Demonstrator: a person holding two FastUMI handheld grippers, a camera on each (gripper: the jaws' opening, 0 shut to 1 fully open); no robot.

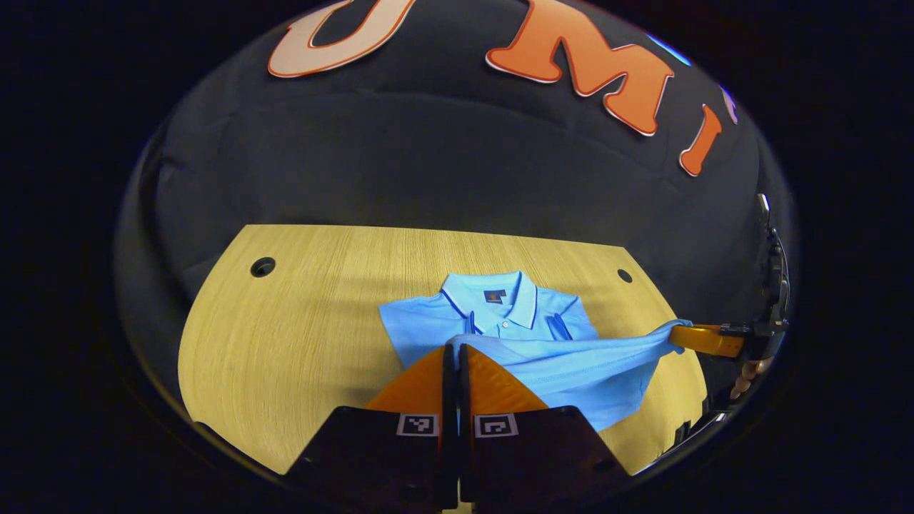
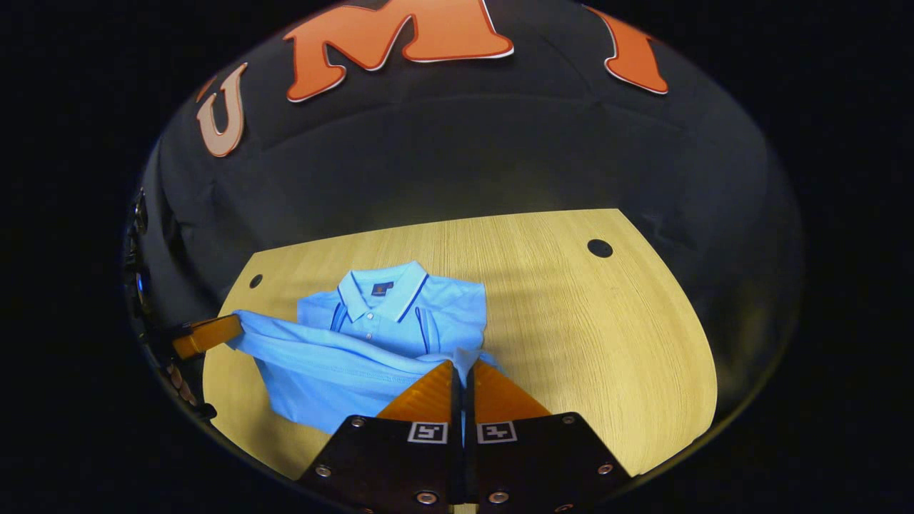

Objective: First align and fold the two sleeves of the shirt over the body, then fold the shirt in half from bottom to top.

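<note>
Two grippers, left and right, clamped on shirt hem

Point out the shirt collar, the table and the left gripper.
shirt collar [image 1: 493, 294]: left gripper view, on the collar's inner band.
table [image 2: 571, 314]: right gripper view, on bare wood right of the shirt.
left gripper [image 1: 458, 348]: left gripper view, between its fingertips at the hem.

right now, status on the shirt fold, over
Left gripper and right gripper both shut on the shirt's bottom hem. Shirt sleeves folded in, hem lifted off table, stretched between grippers. Nothing in the way.
</note>
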